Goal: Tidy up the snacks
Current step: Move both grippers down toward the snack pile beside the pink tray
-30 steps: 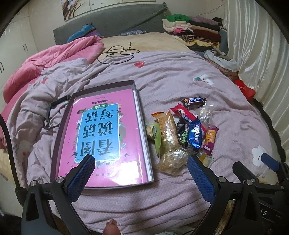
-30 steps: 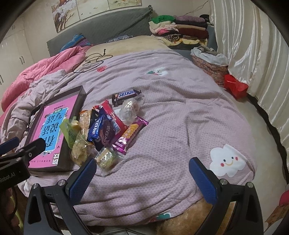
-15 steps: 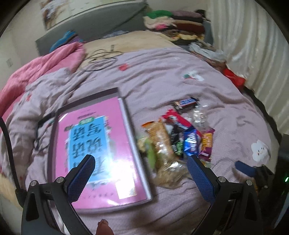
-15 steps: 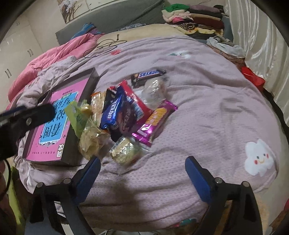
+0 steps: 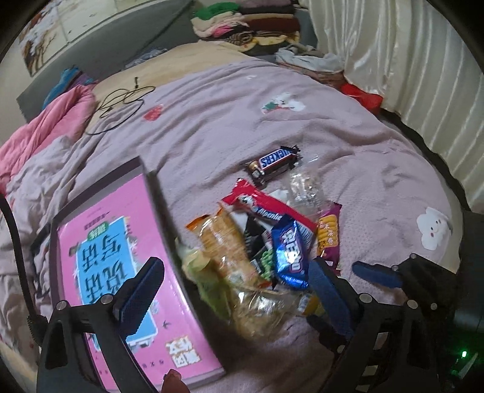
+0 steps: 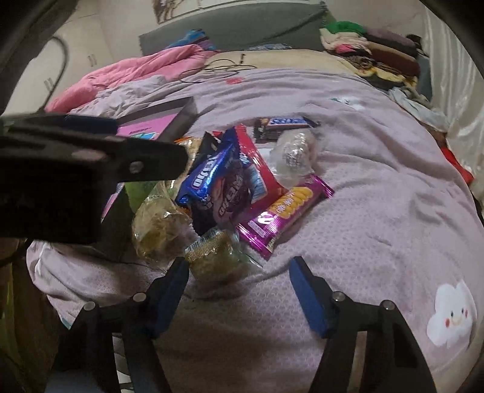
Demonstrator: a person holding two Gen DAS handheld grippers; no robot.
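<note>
Two grippers hover over a bed covered with a mauve quilt. Both have their blue-padded fingers spread apart and grip nothing. The left gripper hangs low over the near end of a snack pile, with one finger above a pink book and the other above the pile's near right edge. The book lies flat inside a shallow dark tray, just left of the snacks and touching the nearest wrappers. The right gripper hovers at the pile's near end, its fingers on either side of a clear packet of pale cakes without closing on it. The pile is a loose heap near the middle of the bed: a blue Oreo pack lies on top of a red Alpenliebe bag, beside an orange biscuit pack and a magenta wafer pack. A crinkled clear bag sits at the far side, and a Snickers bar lies just beyond it, slightly apart from the rest. A pink duvet is bunched at the far left, a black cable curls near the pillow end, and folded clothes are stacked at the head of the bed. Pale curtains hang along the right side.
</note>
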